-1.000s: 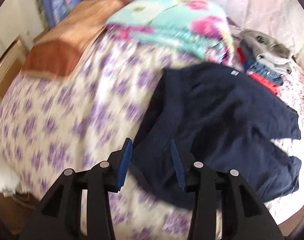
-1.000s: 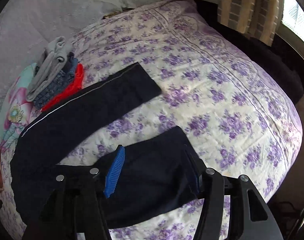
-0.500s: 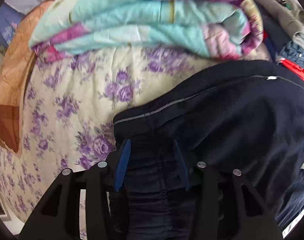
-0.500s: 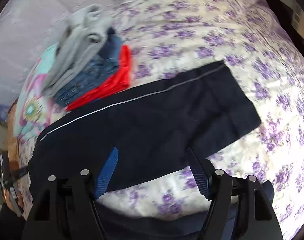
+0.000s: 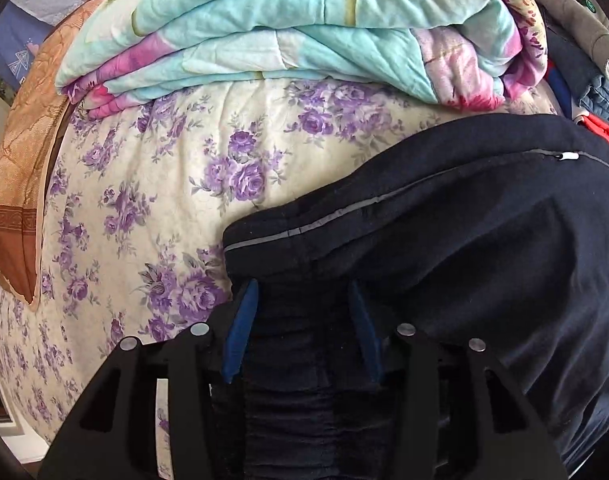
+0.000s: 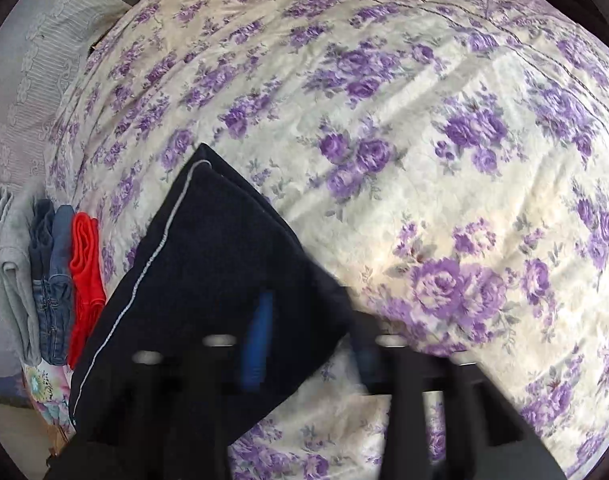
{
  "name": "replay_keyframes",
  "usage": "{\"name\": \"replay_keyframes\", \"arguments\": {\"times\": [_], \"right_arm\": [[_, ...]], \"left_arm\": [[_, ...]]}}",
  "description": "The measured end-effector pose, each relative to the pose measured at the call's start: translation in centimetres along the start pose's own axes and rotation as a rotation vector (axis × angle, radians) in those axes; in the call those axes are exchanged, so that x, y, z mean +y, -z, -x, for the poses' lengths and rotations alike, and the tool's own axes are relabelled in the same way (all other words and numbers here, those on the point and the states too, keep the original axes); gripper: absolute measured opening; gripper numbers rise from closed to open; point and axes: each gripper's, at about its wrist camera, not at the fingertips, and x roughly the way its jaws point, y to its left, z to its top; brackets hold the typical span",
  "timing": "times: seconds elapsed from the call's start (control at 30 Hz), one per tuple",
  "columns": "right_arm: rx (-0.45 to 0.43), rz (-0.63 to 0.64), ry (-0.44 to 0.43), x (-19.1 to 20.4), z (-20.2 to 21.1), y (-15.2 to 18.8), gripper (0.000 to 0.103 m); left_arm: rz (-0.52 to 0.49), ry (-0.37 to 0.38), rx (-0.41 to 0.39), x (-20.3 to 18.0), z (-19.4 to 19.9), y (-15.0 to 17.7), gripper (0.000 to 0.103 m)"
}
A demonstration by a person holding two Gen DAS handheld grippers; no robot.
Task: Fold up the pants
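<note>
— Low now, left gripper at bottom centre, blue pads spread wide astride the gathered waistband of the dark navy pants with grey piping?

— Yes. Right gripper blurred at bottom; gap hard to judge. Pant leg lower left on the purple-flowered bedspread, beside stacked folded clothes.

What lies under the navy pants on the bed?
The navy pants rest on the purple-floral bedspread, which shows around them in both views. One layer overlaps another at the leg end. Whatever lies beneath the fabric is covered.
</note>
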Motion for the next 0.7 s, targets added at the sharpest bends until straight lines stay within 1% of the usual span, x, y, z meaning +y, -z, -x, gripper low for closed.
{"name": "replay_keyframes", "arguments": {"times": [0.07,0.13,0.17,0.2,0.23,0.27,0.3,0.33,0.37,0.4,0.43,0.47,0.5,0.53,0.57,0.63,0.67,0.7], "right_arm": [[-0.040,0.022,0.042,0.3,1.3,0.2,0.008],[-0.046,-0.021,0.073,-0.5,1.7,0.5,0.008],[-0.029,-0.033,0.088,-1.3,1.0,-0.1,0.008],[0.003,-0.021,0.110,-1.5,-0.3,-0.2,0.009],[0.009,0.015,0.129,-1.4,-1.3,-0.3,0.011],[-0.006,0.068,0.163,-0.8,-1.1,-0.3,0.011],[0.004,0.109,0.209,-0.1,-0.8,-0.5,0.018],[0.005,0.132,0.262,0.4,-0.3,-0.6,0.035],[-0.012,0.150,0.299,0.9,0.7,-0.6,0.046],[-0.044,0.174,0.312,1.6,1.9,-0.5,0.055],[-0.073,0.210,0.319,2.4,3.2,-0.3,0.055],[-0.093,0.245,0.313,3.2,4.5,0.3,0.055],[-0.104,0.274,0.285,4.0,5.6,0.9,0.056],[-0.106,0.302,0.239,5.1,6.4,1.5,0.060],[-0.099,0.333,0.189,6.2,7.0,2.3,0.061],[-0.073,0.402,0.105,8.9,7.8,4.0,0.062],[-0.058,0.437,0.066,10.4,7.9,5.1,0.062],[-0.041,0.471,0.031,12.0,8.0,6.2,0.062]], "left_arm": [[0.004,-0.002,0.004,0.0,0.1,0.1,0.046],[0.000,-0.007,0.008,-0.1,0.4,-0.3,0.046],[-0.003,-0.010,0.008,-0.1,0.4,-0.3,0.046],[-0.005,-0.015,0.010,0.0,0.3,-0.5,0.047],[-0.009,-0.022,0.010,-0.1,0.3,-0.5,0.047],[-0.020,-0.028,0.014,-0.3,0.3,-0.8,0.047],[-0.032,-0.029,0.021,-0.4,0.5,-0.9,0.047],[-0.043,-0.022,0.032,-0.4,0.9,-1.1,0.047],[-0.050,-0.009,0.037,-0.2,1.5,-1.3,0.047],[-0.057,0.003,0.031,0.2,2.2,-1.6,0.047],[-0.072,0.013,0.008,0.7,3.3,-1.9,0.047],[-0.092,0.022,-0.015,1.2,4.3,-2.3,0.054],[-0.113,0.029,-0.035,1.7,5.2,-2.9,0.062],[-0.137,0.035,-0.056,2.1,5.9,-3.4,0.079],[-0.168,0.052,-0.071,2.4,6.4,-4.0,0.087],[-0.238,0.081,-0.094,2.5,6.9,-5.3,0.087],[-0.279,0.119,-0.088,2.4,6.8,-6.1,0.087],[-0.326,0.182,-0.065,2.0,6.3,-6.6,0.087]]}}
